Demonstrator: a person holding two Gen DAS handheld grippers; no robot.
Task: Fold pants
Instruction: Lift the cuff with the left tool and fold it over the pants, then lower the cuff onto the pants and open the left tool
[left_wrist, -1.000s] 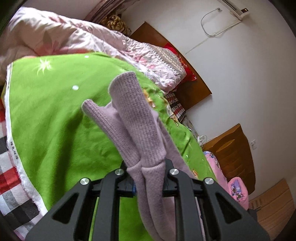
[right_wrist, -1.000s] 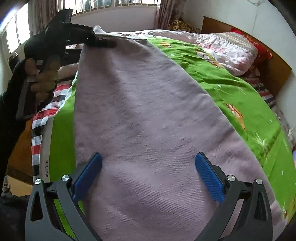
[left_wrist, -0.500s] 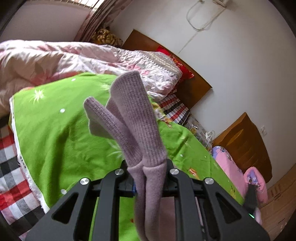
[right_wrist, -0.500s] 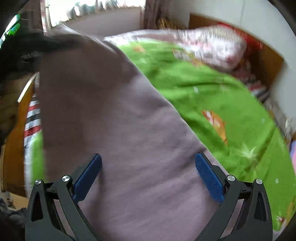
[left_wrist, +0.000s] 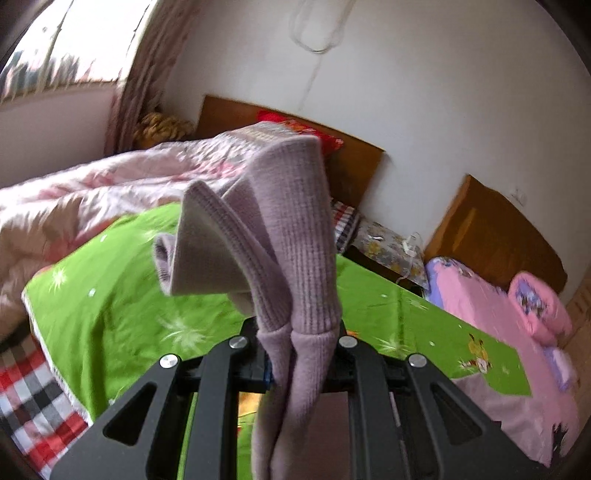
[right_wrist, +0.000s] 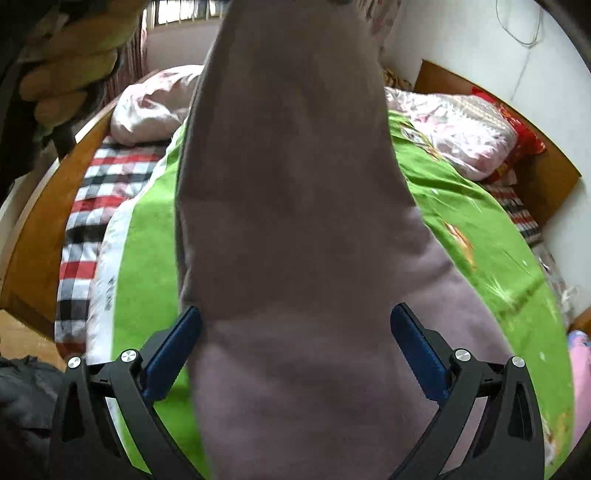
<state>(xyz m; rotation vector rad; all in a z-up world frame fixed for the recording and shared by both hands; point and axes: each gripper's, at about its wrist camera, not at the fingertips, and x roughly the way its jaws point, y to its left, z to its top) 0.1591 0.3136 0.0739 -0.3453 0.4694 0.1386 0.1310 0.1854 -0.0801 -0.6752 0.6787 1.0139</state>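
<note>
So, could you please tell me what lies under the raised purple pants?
Under the purple pants lies the green blanket over a checked sheet. The blanket directly beneath the pants is covered.

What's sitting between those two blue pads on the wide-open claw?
In the right wrist view, the mauve pants run up between the right gripper's blue pads. The pads stand apart at the cloth's edges, not pinching it. The green blanket lies beneath.
</note>
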